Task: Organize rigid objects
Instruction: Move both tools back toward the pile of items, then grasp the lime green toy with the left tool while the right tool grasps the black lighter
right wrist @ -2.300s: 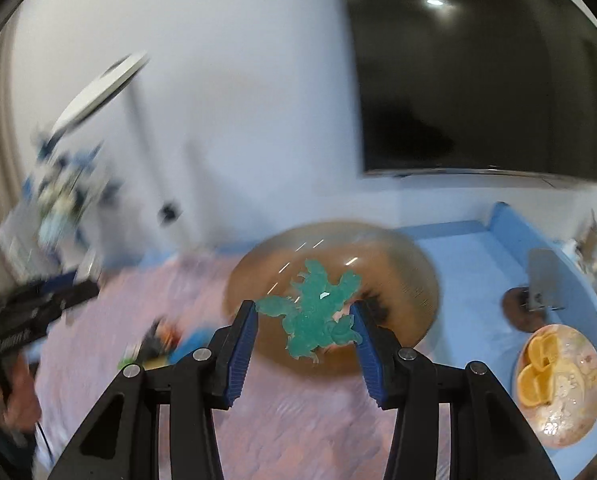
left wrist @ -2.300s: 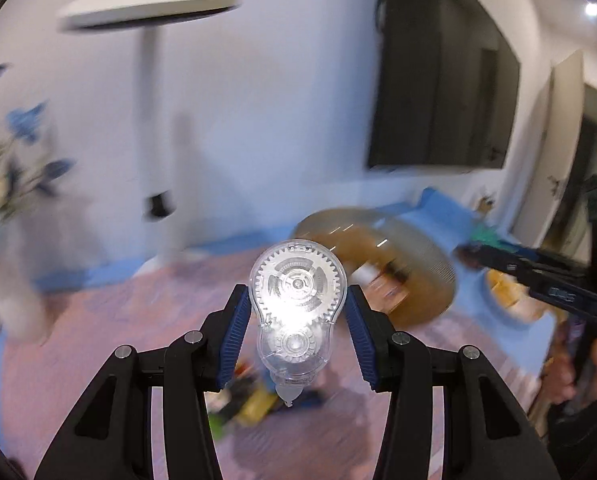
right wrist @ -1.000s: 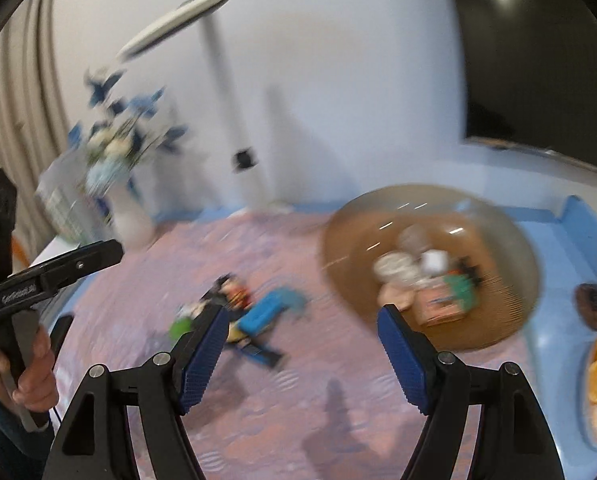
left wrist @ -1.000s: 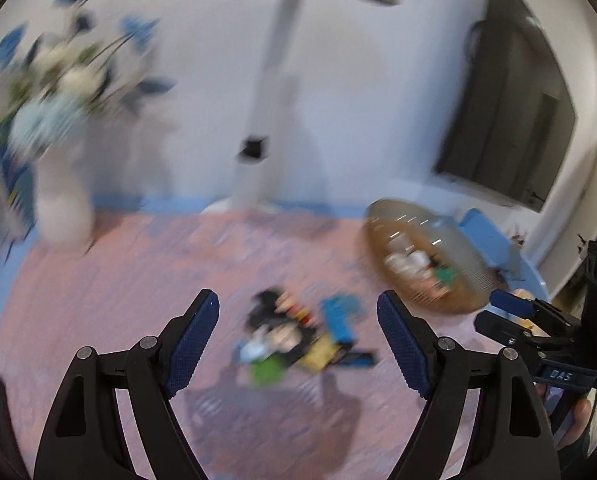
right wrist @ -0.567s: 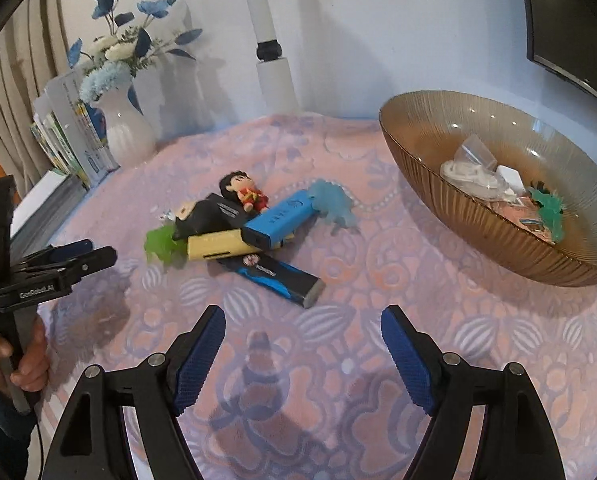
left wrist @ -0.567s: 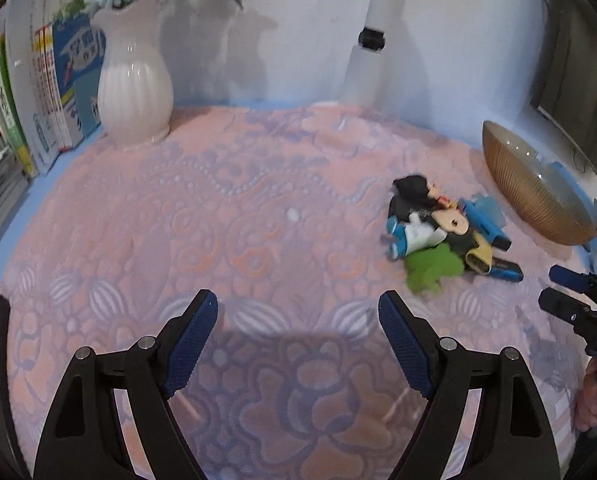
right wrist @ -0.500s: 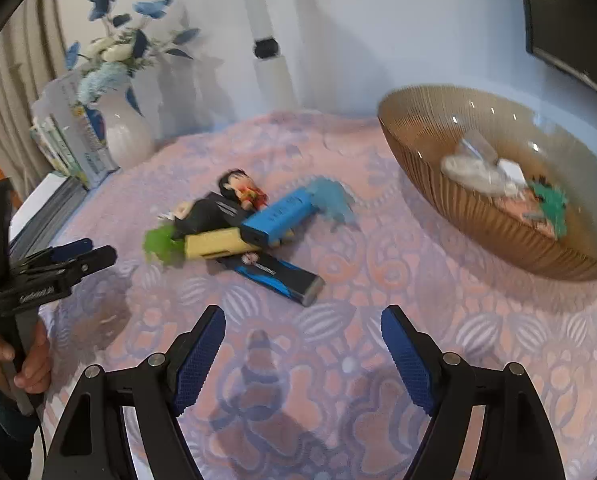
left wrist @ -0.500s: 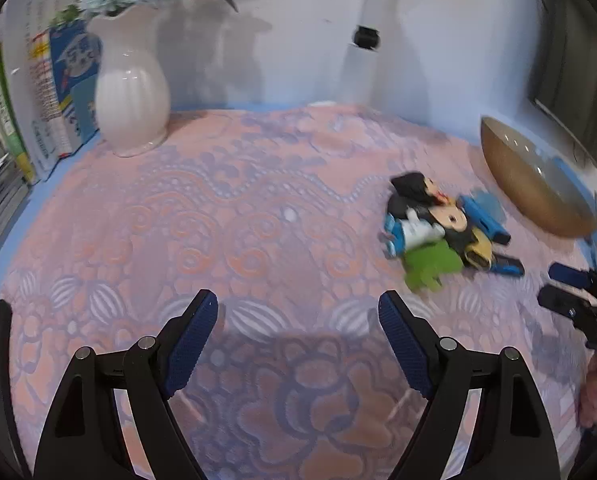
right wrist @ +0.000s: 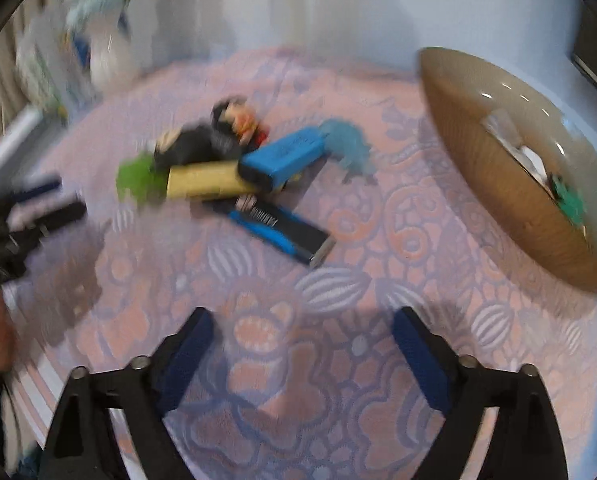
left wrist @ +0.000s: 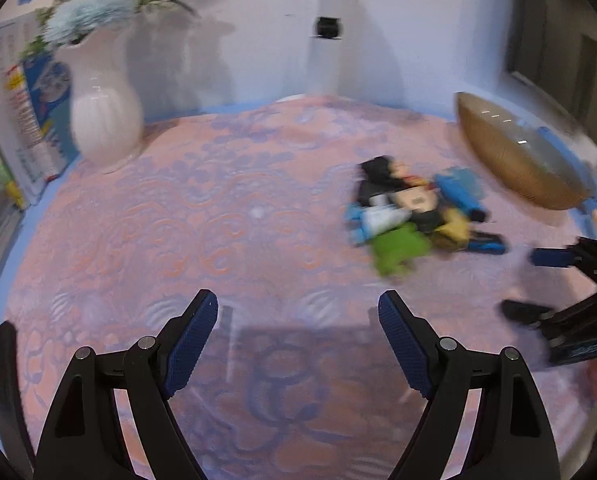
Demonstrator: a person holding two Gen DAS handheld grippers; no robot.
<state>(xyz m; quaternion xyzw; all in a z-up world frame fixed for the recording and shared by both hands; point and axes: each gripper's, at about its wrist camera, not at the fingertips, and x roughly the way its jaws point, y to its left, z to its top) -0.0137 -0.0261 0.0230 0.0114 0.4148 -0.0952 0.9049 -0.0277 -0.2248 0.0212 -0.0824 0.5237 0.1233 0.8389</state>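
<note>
A heap of small items lies on the pink patterned cloth: a black-haired doll, a blue box, a yellow box, a green toy, a pale blue figure and a black-and-blue stick. The heap also shows in the left wrist view. A brown ribbed bowl at the right holds several items, among them a teal figure. My left gripper is open and empty, short of the heap. My right gripper is open and empty, near the stick.
A white vase with flowers and upright books stand at the far left. A white lamp post rises at the back wall. The bowl sits at the cloth's right edge.
Both grippers let go of a clear tape dispenser and a teal figure over the bowl, opened, then swung down toward the heap. Now both have closed in on it; the views are blurred.
</note>
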